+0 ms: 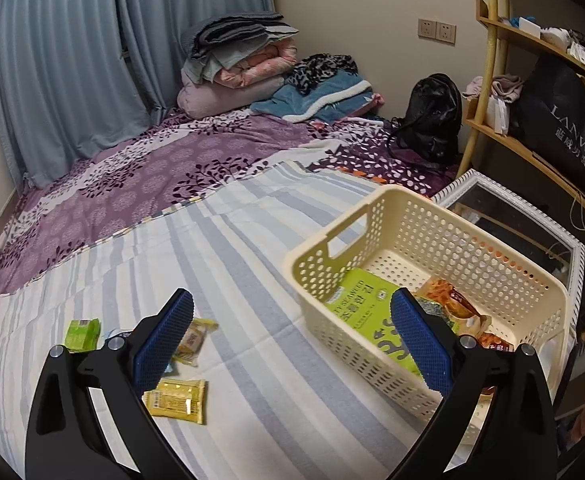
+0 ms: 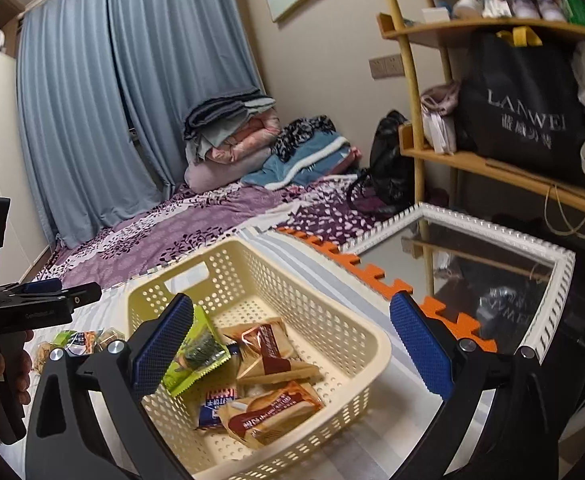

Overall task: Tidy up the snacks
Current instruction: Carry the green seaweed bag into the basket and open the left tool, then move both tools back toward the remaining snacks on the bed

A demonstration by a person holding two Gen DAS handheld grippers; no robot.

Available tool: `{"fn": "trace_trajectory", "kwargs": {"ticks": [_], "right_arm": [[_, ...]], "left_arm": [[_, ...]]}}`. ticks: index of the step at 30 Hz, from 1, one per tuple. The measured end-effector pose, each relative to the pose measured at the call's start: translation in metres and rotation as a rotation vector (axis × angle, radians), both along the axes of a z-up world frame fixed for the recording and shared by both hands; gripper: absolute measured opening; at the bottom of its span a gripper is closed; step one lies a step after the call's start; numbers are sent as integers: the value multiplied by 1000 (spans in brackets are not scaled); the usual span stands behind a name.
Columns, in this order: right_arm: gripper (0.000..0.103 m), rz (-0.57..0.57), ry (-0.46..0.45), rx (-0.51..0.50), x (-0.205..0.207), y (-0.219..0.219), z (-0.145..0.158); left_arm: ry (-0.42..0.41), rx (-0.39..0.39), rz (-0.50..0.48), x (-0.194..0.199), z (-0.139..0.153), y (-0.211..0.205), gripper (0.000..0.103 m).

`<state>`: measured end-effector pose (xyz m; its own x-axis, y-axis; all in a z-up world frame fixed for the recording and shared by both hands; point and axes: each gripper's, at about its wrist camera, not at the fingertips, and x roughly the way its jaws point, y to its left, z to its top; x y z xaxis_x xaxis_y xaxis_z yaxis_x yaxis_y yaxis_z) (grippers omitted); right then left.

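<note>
A cream perforated basket sits on the striped bedsheet and holds a green seaweed pack, brown snack packets and a blue packet. Loose on the sheet to the left lie a gold packet, a yellow packet and a green packet. My left gripper is open above the sheet, between the loose packets and the basket. My right gripper is open over the basket, holding nothing. The left gripper's body, held by a hand, shows at the right wrist view's left edge.
A white-framed mirror lies right of the basket beside an orange foam mat edge. A wooden shelf with a black bag stands on the right. Folded blankets and a black backpack lie at the bed's far end.
</note>
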<state>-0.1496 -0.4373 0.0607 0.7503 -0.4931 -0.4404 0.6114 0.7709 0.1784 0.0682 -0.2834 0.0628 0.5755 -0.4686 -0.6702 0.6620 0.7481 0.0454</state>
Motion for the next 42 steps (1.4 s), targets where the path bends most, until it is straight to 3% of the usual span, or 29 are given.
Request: {"fn": "trace_trajectory", "kwargs": {"ticks": [8,12,18,29,34,42], "right_arm": [[98,28,16,-164,19,39,20],[98,42,11,-196,25,53,26],[98,81,-11,-233,36,78,36],[98,310,40,-150,82,127,35],[98,398,87,-168,101,161,28],[98,488,150,-100,120,183,14]], "left_arm": [[-30,13,110,13,5,39,100],[-71,26,164,18,7,63,100],[-62,2,232,33,9,105,100],[-9,-3,362,71,-7,196,100],[22,-17,414,83,-19,237,100],[93,12,492,108,-58,288,100]]}}
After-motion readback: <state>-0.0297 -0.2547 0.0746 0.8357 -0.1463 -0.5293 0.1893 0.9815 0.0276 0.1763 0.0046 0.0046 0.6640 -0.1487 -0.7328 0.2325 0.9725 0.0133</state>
